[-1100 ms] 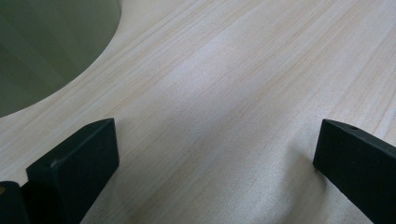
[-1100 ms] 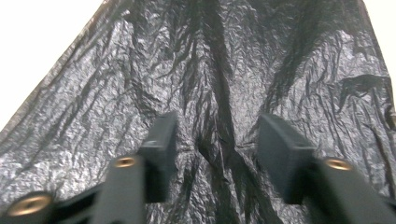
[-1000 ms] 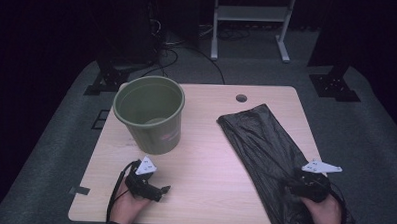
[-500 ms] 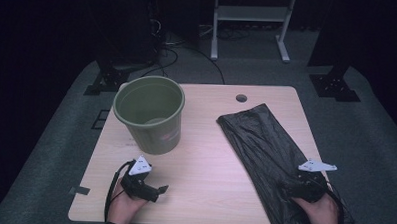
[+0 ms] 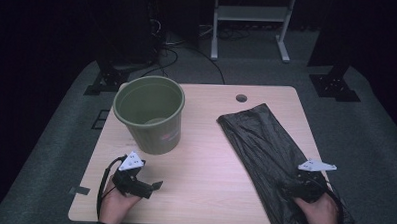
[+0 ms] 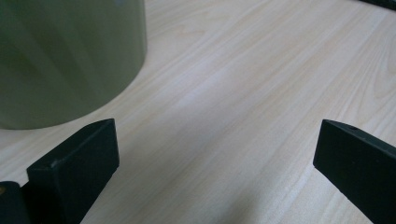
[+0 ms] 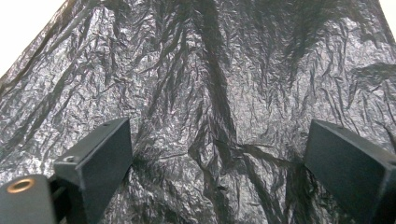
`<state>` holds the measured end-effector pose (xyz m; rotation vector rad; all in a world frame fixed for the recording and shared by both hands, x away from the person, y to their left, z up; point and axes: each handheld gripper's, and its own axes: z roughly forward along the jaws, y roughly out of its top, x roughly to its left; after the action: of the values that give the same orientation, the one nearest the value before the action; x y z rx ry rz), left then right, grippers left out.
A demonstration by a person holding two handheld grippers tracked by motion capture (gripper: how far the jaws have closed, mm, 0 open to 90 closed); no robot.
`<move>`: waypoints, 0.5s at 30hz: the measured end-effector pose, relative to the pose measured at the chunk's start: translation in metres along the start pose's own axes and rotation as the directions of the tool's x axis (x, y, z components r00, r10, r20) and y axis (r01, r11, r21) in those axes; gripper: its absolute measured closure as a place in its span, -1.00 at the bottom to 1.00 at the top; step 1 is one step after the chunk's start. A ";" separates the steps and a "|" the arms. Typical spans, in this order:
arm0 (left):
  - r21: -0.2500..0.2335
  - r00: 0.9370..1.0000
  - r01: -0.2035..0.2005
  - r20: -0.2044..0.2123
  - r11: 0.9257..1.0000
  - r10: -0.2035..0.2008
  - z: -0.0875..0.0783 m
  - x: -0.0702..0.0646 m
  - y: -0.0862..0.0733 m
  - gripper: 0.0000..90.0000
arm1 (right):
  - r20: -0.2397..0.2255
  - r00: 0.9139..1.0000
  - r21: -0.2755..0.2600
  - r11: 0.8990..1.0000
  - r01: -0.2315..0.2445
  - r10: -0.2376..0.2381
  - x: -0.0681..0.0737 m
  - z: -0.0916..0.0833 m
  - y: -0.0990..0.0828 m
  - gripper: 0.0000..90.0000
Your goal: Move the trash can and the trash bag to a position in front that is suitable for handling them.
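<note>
Bag: there it is, a black crinkled plastic bag lying flat on the desk, stretched from centre out to 5 o'clock, its near end past the desk edge.
Bucket: olive green bucket, upright and open-mouthed, at 10 o'clock.
Right claw: jaws wide apart, sitting right over the wrinkled bag at its near end, bag between and beyond them.
Left claw: jaws spread, over bare wood at 7 o'clock, bucket just ahead, bag well apart.
</note>
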<state>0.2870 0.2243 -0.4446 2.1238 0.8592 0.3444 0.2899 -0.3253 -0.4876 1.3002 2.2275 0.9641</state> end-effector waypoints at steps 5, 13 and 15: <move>-0.021 1.000 0.001 0.000 1.000 -0.001 -0.011 0.002 0.008 -1.00 | 0.000 1.000 0.001 1.000 0.000 0.000 0.000 0.000 0.000 -0.85; -0.031 1.000 0.011 -0.002 0.999 -0.011 -0.028 0.003 0.020 -1.00 | 0.000 1.000 0.000 1.000 0.000 0.000 0.000 0.000 0.000 -0.85; -0.034 1.000 0.010 0.001 0.999 -0.010 -0.030 0.004 0.022 -1.00 | 0.000 1.000 0.001 1.000 0.000 0.000 0.000 0.000 0.000 -0.85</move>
<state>0.2846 0.2345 -0.4082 2.0878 0.8576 0.3504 0.2898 -0.3253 -0.4876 1.3009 2.2276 0.9634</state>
